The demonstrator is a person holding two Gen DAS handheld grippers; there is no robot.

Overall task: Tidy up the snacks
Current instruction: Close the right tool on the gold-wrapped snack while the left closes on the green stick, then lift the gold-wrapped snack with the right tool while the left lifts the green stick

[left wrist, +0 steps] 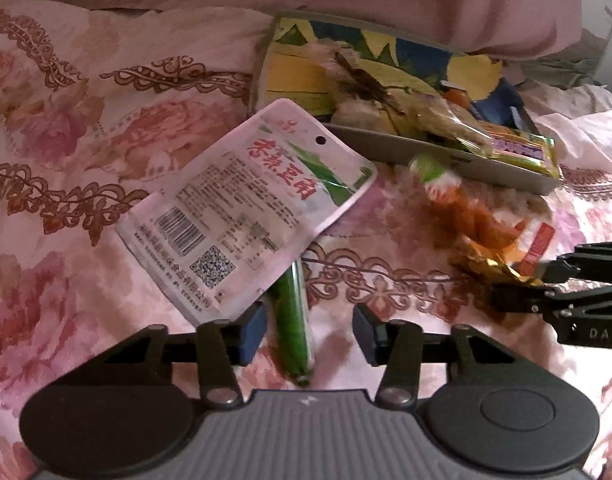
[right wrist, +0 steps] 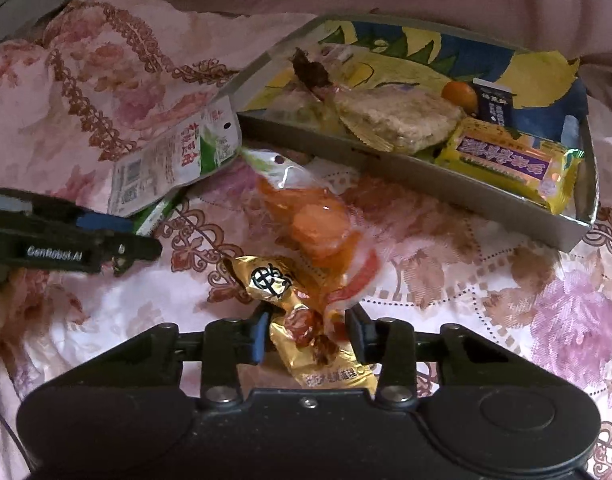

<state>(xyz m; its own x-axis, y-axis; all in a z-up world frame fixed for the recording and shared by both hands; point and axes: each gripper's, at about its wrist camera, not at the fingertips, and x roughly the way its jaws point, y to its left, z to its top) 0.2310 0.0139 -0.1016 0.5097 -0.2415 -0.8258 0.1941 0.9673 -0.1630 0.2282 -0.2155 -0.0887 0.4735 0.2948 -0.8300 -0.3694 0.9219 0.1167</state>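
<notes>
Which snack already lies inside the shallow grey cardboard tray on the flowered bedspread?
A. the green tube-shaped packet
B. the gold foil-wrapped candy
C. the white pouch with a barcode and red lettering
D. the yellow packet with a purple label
D: the yellow packet with a purple label rests inside the shallow grey cardboard tray, at its right end; the others lie on the bedspread.

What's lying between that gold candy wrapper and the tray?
An orange snack packet lies on the bedspread between the gold wrapper and the tray, clearest in the right wrist view.

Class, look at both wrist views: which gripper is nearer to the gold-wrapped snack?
Right. The right gripper has the gold-wrapped snack between its fingers, while the left gripper sits off to the side, straddling a green packet under the white pouch.
</notes>
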